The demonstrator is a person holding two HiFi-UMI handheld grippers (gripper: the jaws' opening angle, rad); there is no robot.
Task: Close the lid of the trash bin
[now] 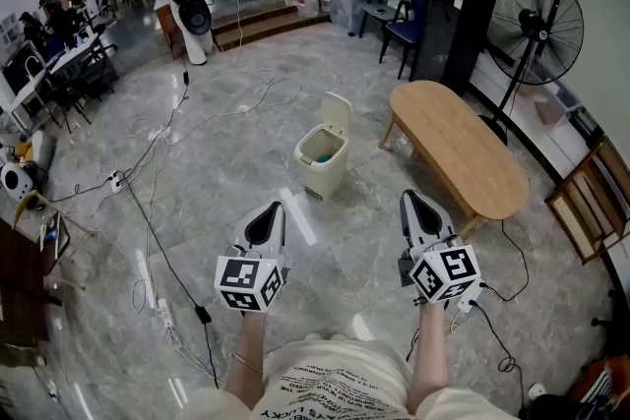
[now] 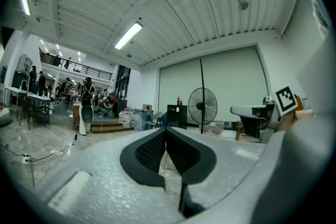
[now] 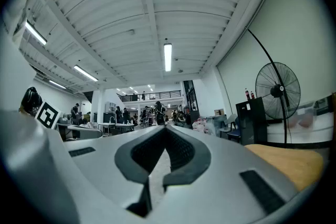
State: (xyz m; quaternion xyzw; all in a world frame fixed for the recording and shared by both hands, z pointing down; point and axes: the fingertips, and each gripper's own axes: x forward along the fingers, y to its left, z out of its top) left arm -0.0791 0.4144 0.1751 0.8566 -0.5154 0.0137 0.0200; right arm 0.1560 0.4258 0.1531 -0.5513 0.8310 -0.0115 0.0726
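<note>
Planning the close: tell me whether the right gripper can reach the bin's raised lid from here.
Probably not yet: the right gripper is well short of the lid. Only bare floor lies between; stepping closer should do.

Trash bin (image 1: 325,177) contents too small to tell, wooden table (image 3: 294,162) cut off at right edge

Grey marble floor (image 1: 345,241) strewn with cables (image 1: 150,223) — oval wooden table (image 1: 458,148), standing fan (image 1: 535,27), ceiling strip lights (image 3: 167,56)
</note>
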